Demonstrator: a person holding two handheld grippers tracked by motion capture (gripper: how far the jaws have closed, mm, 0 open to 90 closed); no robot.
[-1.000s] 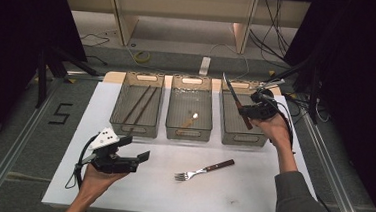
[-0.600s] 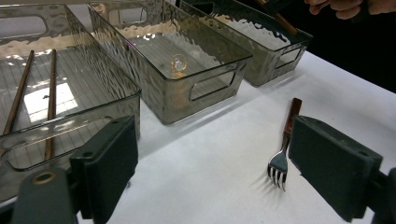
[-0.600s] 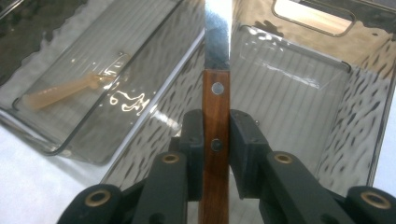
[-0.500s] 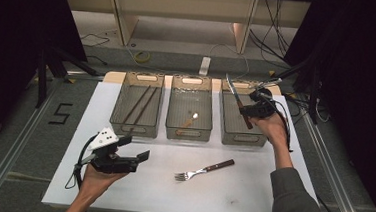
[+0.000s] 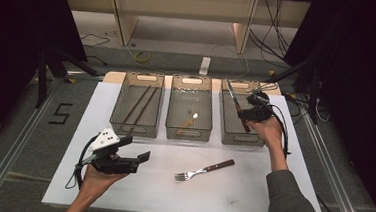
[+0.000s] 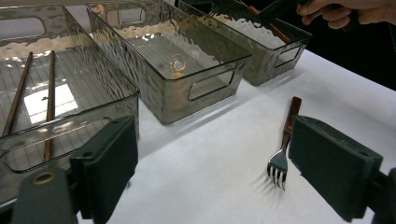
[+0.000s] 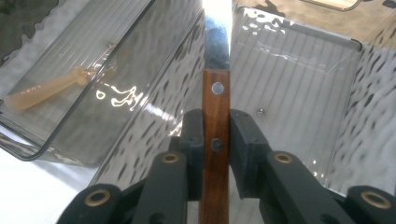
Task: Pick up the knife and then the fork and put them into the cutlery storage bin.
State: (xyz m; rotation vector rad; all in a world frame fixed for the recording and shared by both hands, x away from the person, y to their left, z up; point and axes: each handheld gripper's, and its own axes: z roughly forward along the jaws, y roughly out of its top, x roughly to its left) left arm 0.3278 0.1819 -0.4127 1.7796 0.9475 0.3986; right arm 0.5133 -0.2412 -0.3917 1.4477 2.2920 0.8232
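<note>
Knife [image 7: 215,116] with a wooden handle sits clamped between the pads of the right gripper [image 7: 215,135], over the right-hand bin [image 5: 241,121] at about two o'clock on the table [image 5: 250,190]. In the right gripper view the blade runs off the top edge into glare, so its tip cannot be made out, and the handle's butt is cut off at the bottom. The high view shows the whole knife [image 5: 236,107] slanting up toward eleven o'clock from the right gripper [image 5: 251,113], though the pads themselves are too small to read there. The left gripper [image 5: 137,157] hovers at seven o'clock, its jaws standing wide apart with nothing between them. Its own view shows a fork [image 6: 282,149] lying on the white table [image 6: 210,158], tines toward the camera, and two chopsticks [image 6: 32,98] in the left bin [image 6: 70,112]. The middle bin [image 5: 189,111] holds a pale utensil [image 7: 51,91], blurred through the rippled plastic.
</note>
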